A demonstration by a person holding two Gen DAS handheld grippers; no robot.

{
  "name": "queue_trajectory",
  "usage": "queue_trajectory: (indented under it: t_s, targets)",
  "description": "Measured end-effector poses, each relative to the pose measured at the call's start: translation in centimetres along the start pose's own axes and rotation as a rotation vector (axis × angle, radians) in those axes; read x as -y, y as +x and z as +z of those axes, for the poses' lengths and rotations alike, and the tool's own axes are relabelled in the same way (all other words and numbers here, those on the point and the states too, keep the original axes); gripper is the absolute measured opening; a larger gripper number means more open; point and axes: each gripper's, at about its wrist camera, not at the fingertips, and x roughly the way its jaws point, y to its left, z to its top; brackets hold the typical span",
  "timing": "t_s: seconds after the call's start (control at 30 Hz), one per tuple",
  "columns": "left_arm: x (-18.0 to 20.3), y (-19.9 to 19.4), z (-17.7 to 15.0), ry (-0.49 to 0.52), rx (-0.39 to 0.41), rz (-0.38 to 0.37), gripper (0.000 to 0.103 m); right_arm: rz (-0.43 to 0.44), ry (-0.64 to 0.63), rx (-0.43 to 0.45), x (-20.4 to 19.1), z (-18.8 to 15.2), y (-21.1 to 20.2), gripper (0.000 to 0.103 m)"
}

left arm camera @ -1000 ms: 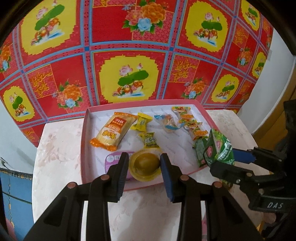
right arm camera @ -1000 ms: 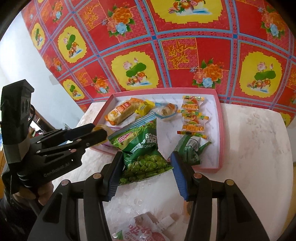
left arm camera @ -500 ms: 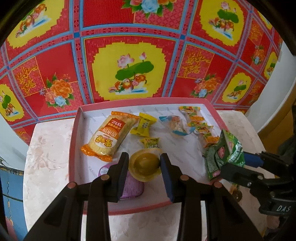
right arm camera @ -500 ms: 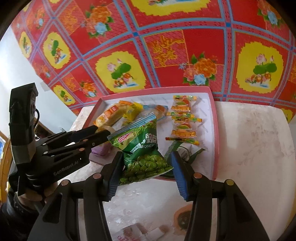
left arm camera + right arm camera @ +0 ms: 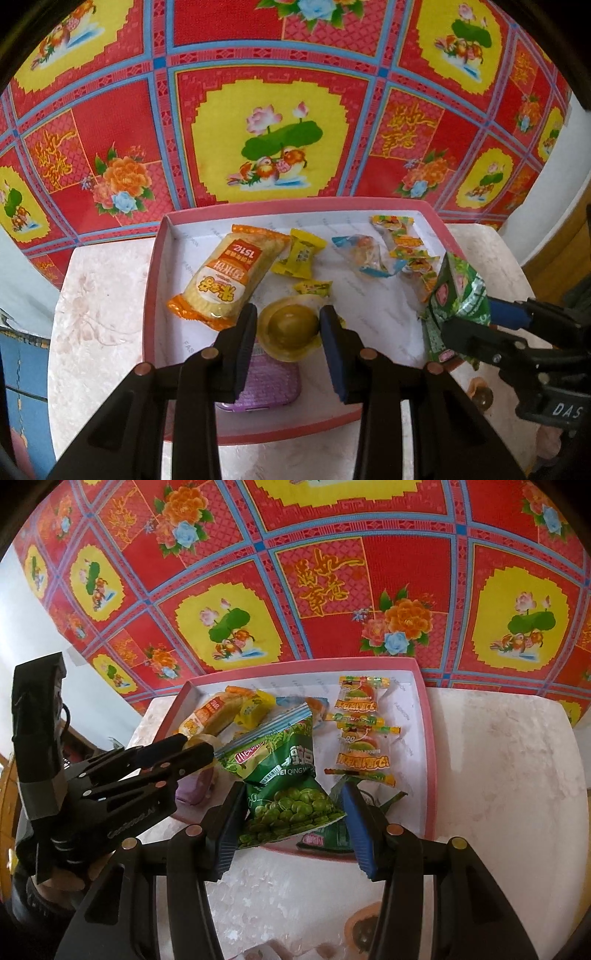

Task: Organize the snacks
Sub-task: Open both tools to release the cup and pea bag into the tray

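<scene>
My left gripper (image 5: 290,332) is shut on a round yellow snack cup (image 5: 291,326), held just above a purple pack (image 5: 258,384) in the pink tray (image 5: 150,295). An orange cake pack (image 5: 225,277), yellow candies (image 5: 303,254) and a clear wrapped sweet (image 5: 364,254) lie further back in the tray. My right gripper (image 5: 291,812) is shut on a green pea bag (image 5: 288,794), held tilted over the tray's (image 5: 428,760) near edge. Under it lies a second green packet (image 5: 332,836). A strip of orange candies (image 5: 362,731) lies beyond. The left gripper (image 5: 195,747) shows at the left.
The tray sits on a white marbled table (image 5: 99,332) against a red flowered cloth (image 5: 258,110). A small brown round snack (image 5: 364,926) lies on the table in front of the tray. A blue object (image 5: 22,369) stands left of the table.
Both grippers have moved forward towards the tray with their snacks. The yellow cup now hangs over the purple pack, and the pea bag has come over the tray's near edge.
</scene>
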Motion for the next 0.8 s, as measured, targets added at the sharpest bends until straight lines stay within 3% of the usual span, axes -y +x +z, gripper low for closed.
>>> queue_trajectory:
  t_s: [0.6,0.8]
  targets:
    - [-0.6,1.5,0.0,-0.002,-0.016,0.002,0.037,-0.026,-0.006,-0.021,0.0,0.4,1.9,0.053]
    - [-0.2,1.3,0.0,0.005,-0.025,0.023,0.047,-0.009,0.004,-0.016,0.2,0.4,2.0,0.053]
